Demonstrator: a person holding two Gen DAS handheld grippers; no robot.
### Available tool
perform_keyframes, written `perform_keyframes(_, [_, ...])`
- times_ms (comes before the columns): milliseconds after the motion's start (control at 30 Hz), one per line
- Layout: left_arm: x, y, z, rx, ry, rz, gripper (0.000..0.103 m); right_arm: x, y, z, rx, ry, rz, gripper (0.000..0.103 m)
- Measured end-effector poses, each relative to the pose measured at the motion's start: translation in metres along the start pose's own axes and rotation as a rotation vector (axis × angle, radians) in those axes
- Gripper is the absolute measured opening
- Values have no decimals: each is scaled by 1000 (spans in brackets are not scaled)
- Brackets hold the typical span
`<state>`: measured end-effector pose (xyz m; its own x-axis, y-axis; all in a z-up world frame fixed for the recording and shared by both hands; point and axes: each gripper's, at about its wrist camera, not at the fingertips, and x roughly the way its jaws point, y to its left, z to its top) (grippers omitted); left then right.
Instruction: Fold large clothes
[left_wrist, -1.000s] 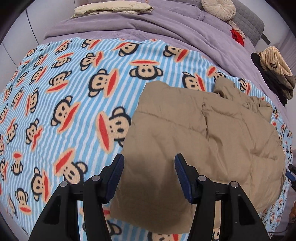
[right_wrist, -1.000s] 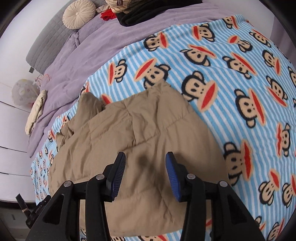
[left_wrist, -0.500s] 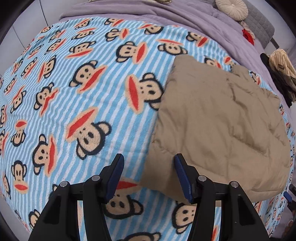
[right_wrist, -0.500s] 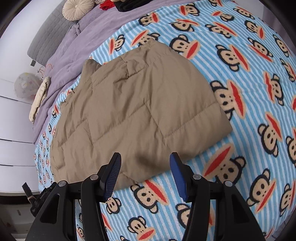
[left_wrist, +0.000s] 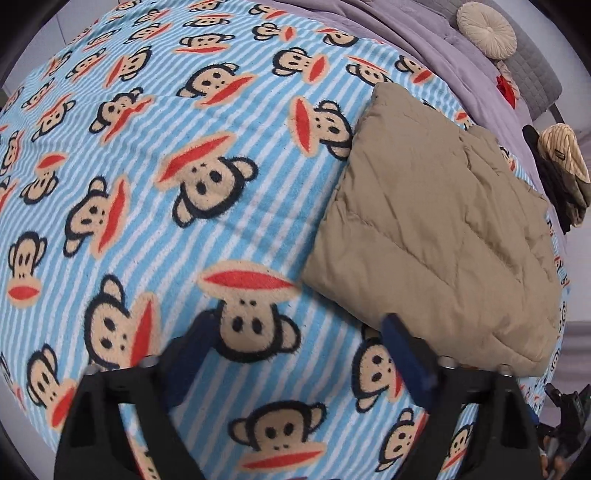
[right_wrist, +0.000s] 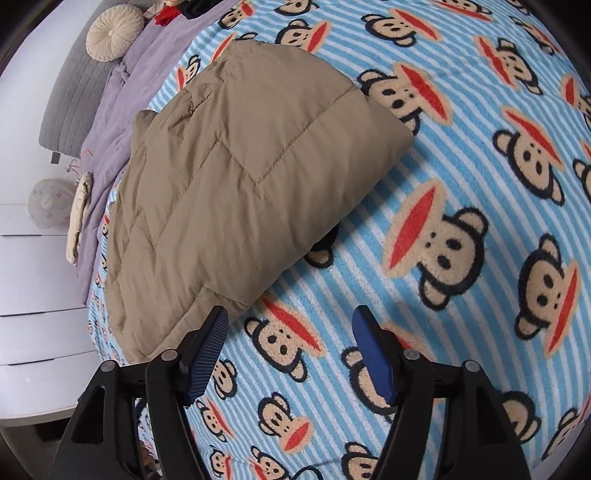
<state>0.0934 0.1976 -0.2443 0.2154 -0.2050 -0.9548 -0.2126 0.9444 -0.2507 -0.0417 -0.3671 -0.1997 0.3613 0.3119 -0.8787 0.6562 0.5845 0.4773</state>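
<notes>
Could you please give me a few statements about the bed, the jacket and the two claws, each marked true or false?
1. The tan quilted jacket lies folded on the monkey-print blanket. True.
2. The left claw is clamped on the jacket's edge. False: its jaws are opening, with only blanket between them.
3. The right claw holds nothing. True: its jaws are opening over the blanket, beside the jacket's corner.
4. The round cream cushion sits on top of the jacket. False: it rests apart, near the grey headboard.
5. A purple cover lies beyond the monkey-print blanket. True.
</notes>
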Motion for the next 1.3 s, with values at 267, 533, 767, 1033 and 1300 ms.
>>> perform_keyframes(267, [8, -26, -17, -47, 41, -193, 103, 4, -16, -6, 83, 3, 165, 93])
perform_keyframes(533, [48, -31, -8, -152, 98, -333, 103, 39, -19, 0, 156, 62, 339, 103])
perform_keyframes(767, [70, -48, 11, -168, 71, -420, 103, 74, -13, 13, 177, 78, 425, 103])
perform_keyframes(1033, [99, -61, 35, -252, 26, -408, 103, 109, 1, 38, 235, 61, 553, 103])
perform_keyframes(1300, [95, -76, 46, -258, -7, -454, 25, 118, 13, 48, 275, 77, 549, 99])
